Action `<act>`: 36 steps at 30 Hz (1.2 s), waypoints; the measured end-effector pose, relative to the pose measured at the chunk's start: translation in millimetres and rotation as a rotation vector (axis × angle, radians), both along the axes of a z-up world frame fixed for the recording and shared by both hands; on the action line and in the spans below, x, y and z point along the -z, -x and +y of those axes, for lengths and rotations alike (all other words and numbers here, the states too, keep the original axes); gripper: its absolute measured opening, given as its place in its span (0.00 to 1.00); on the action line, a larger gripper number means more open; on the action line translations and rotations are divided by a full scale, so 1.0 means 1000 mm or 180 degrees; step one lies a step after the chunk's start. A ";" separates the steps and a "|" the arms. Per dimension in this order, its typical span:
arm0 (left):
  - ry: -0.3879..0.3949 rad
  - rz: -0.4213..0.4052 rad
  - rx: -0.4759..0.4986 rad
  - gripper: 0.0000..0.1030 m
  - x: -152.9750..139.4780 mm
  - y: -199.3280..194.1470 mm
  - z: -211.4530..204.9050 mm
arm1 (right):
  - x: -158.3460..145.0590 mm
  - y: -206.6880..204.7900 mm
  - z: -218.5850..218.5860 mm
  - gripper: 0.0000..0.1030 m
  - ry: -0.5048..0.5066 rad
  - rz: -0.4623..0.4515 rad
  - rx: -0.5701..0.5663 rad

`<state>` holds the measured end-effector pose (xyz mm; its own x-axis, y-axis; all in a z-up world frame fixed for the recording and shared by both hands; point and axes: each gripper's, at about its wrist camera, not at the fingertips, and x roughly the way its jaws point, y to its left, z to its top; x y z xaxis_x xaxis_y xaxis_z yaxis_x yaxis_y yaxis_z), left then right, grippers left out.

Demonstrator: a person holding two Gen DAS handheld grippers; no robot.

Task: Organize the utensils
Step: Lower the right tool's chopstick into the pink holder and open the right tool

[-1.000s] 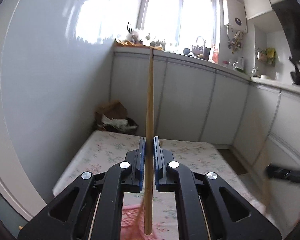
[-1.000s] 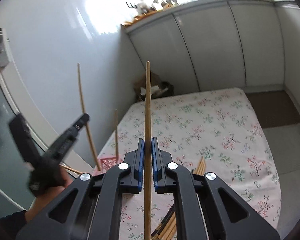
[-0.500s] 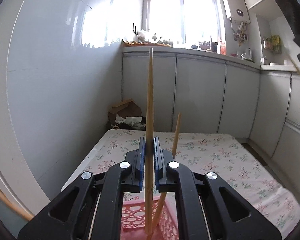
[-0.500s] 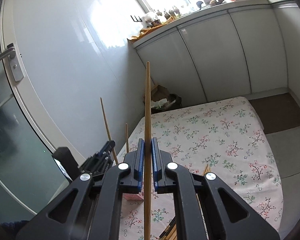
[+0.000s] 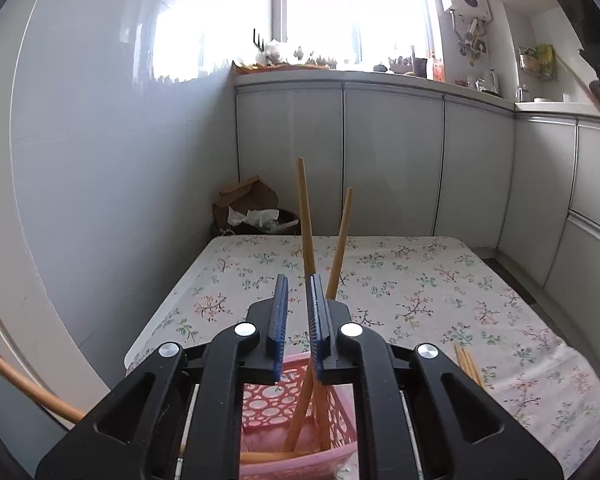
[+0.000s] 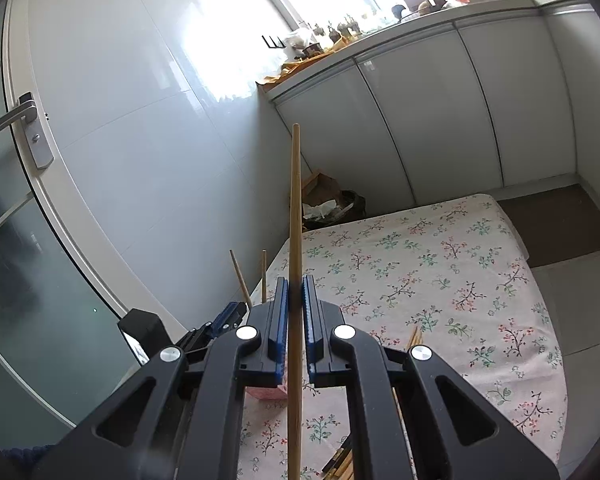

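The left gripper (image 5: 297,316) sits low in the centre of its frame with its jaws apart and nothing between the blue pads. Directly below it stands a pink basket (image 5: 268,408) with round holes in its walls. Two chopsticks (image 5: 306,240) stand in the basket, crossing low down and leaning apart at their tops against the grey cabinet doors (image 5: 392,160). Another stick lies across the basket's near edge.

The right gripper (image 6: 296,312) has its jaws clamped on a single chopstick (image 6: 295,208), which stands upright through the middle of the frame, its tip reaching the upper centre.

A few more chopsticks (image 5: 466,364) lie on the flowered tablecloth (image 5: 420,280) at the lower right of the left view. A cardboard box (image 5: 246,196) sits on the floor beyond the table.
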<state>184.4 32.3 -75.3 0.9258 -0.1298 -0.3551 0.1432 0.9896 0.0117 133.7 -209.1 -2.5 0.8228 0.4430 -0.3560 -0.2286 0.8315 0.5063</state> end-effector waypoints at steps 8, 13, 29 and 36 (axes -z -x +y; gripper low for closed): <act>0.0329 0.0442 0.0150 0.48 -0.080 0.028 0.014 | 0.009 -0.010 0.013 0.07 0.0065 0.0081 0.0006; 0.0644 0.0584 0.0104 0.59 -0.115 0.060 0.044 | 0.017 -0.017 0.036 0.07 0.0060 0.0030 0.0058; 0.0838 0.0990 -0.0176 0.50 -0.106 0.054 0.104 | 0.003 -0.066 0.146 0.07 0.0164 -0.0748 0.0265; 0.0950 0.1367 -0.0187 0.42 -0.083 0.044 0.108 | 0.022 -0.082 0.176 0.07 0.0471 -0.0846 0.0389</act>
<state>140.5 139.9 8.1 0.7136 -0.2355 -0.6597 0.0173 0.9474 -0.3195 215.3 -32.9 -24.9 0.9395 0.2948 -0.1747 -0.2307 0.9210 0.3138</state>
